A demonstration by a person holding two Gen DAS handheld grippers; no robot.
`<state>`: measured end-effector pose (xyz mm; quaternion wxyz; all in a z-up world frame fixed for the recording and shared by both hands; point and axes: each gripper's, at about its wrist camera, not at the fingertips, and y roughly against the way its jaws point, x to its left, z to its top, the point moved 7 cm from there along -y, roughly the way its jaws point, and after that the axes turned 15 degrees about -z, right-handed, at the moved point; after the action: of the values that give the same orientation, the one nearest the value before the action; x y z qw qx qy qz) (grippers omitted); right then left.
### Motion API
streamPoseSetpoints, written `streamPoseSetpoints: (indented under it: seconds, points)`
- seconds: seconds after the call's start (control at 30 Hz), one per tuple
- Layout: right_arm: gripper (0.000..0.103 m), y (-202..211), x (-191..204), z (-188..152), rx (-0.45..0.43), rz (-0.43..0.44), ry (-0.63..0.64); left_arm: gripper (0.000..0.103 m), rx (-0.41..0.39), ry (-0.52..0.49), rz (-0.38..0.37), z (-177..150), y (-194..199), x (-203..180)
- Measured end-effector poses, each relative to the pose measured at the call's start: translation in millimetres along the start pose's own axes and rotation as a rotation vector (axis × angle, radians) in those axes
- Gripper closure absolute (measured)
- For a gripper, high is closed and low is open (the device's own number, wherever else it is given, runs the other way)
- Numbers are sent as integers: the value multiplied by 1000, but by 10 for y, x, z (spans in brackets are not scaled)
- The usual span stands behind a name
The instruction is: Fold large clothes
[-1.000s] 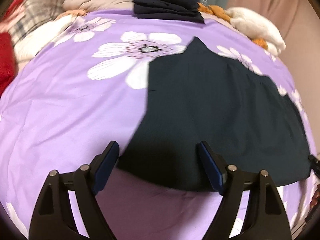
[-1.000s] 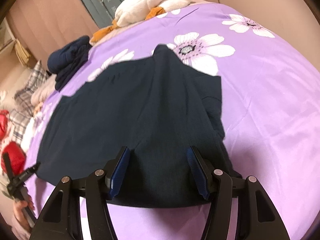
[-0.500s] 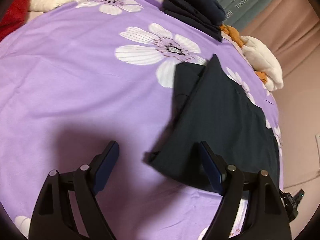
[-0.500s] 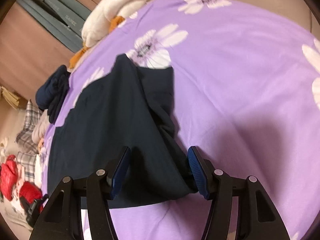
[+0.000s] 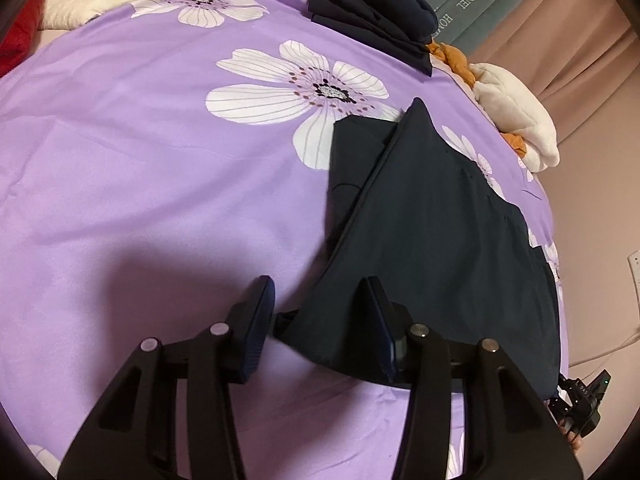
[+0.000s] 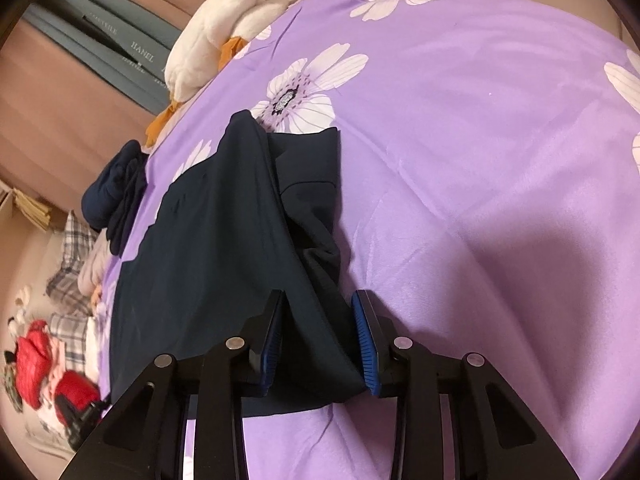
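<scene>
Lying beyond dark garment [image 5: 440, 240]: folded navy pile [image 5: 376, 20], plush duck [image 5: 516, 116].

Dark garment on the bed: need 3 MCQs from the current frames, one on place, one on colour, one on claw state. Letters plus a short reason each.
1. Where does the folded dark stack lie?
A. at the far edge of the bed, beside the white plush toy
B. between the left claw's fingers
C. on top of the dark garment

2. What colour is the bedsheet?
A. grey plaid
B. purple with white flowers
C. plain red

3. How does the right claw stand?
A. shut flat on the sheet
B. out of view
C. open, astride the near edge of the dark garment

Answers:
1. A: the stack sits far from the left claw, next to the plush toy.
2. B: large white flowers show on purple cloth in both views.
3. C: a clear gap shows between its blue pads, with dark cloth in it.
</scene>
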<state>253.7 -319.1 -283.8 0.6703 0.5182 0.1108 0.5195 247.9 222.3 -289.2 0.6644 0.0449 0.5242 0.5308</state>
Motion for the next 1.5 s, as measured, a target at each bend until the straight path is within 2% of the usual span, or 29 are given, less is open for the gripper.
streamPoseSetpoints:
  seconds: [0.13,0.23,0.3,0.37,0.4,0.47,0.53,0.7,0.87,1.2,1.23,1.27,1.3,1.33,1.43,1.5]
  points:
    - [68,170,0,65,-52,-72,24,48,-22,-52,138,29,202,6]
    - [68,309,86,91,-103,-131,82,47,-34,-136,194,42,326,-105]
    - [66,380,197,92,-128,-155,123,40,-46,-191,199,43,360,-224]
    - [61,460,375,66,-163,-148,175,21,-67,-279,203,29,374,-465]
    - [60,480,450,54,-174,-138,200,18,-71,-306,201,21,364,-536]
    - [59,515,686,-30,-187,-101,277,18,-70,-388,170,-23,267,-791]
    - [59,456,934,-157,-174,-64,360,18,-52,-418,142,-80,148,-924]
    - [59,139,1185,-372,-144,-101,502,18,-7,-468,120,-221,-163,-1124]
    - [58,20,1158,-425,-157,-130,532,18,61,-490,148,-334,-430,-1071]
    - [57,180,1293,-495,-162,-158,551,18,55,-450,153,-374,-391,-1099]
    - [57,230,1321,-509,-157,-151,552,14,53,-445,164,-377,-347,-1125]
    - [55,279,1346,-523,-153,-150,553,6,53,-438,179,-369,-300,-1156]
    - [52,324,1367,-526,-153,-150,554,4,52,-434,185,-367,-260,-1184]
    - [45,402,1400,-530,-156,-151,553,2,46,-431,193,-360,-200,-1227]
    - [25,645,1494,-538,-172,-143,556,0,26,-442,200,-342,21,-1413]
    - [18,834,1572,-564,-190,-131,574,0,12,-450,202,-343,187,-1553]
